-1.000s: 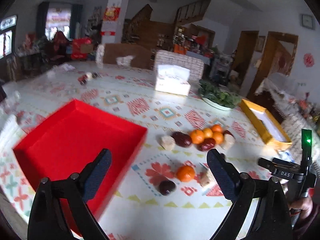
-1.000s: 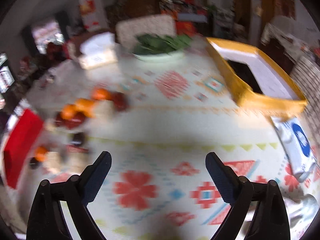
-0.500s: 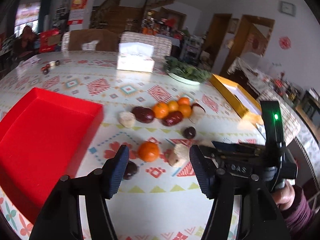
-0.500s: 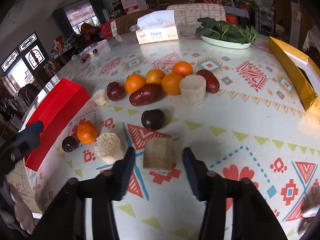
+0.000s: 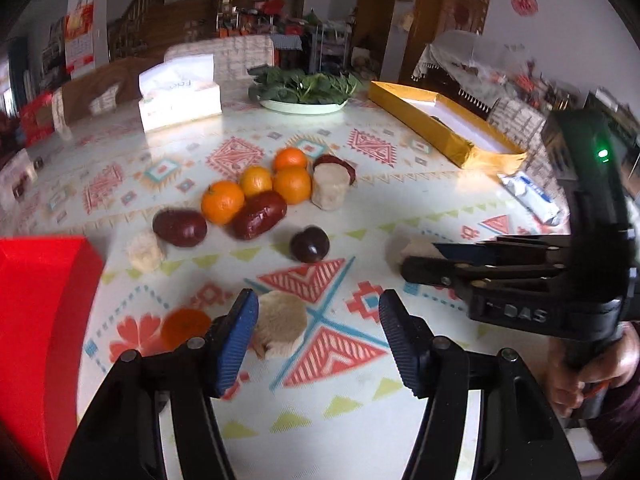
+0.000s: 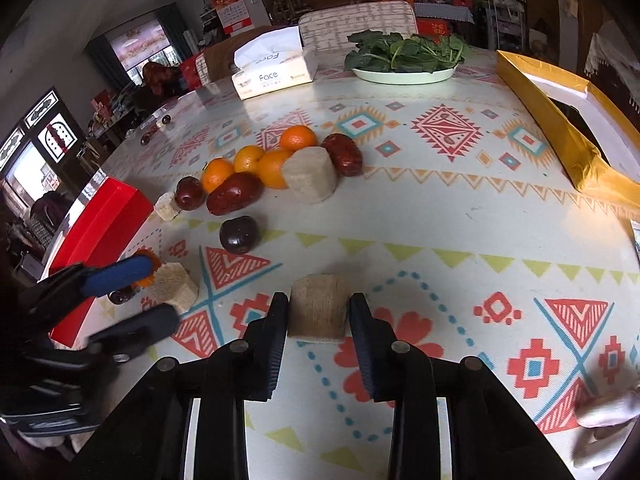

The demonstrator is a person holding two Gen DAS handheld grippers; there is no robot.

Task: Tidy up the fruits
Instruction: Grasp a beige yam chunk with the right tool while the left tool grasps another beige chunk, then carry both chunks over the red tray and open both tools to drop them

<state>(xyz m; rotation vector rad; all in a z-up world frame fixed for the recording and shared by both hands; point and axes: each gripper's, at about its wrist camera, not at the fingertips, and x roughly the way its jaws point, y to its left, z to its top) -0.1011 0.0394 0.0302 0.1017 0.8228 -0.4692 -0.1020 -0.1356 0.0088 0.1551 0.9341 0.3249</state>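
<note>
With the right gripper [image 6: 319, 316] just closed onto a beige block [image 6: 319, 306] and the left gripper [image 5: 316, 336] half-open beside another [image 5: 279, 326], pickup is under way; next, lift clear.

Red box [image 5: 36, 320], yellow box [image 5: 448, 136], orange tangerines [image 5: 222, 202], geometric-patterned tablecloth [image 6: 440, 216].

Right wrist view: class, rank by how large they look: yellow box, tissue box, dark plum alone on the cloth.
1. Yellow box, though nearness may flatter it.
2. Tissue box.
3. Dark plum.
</note>
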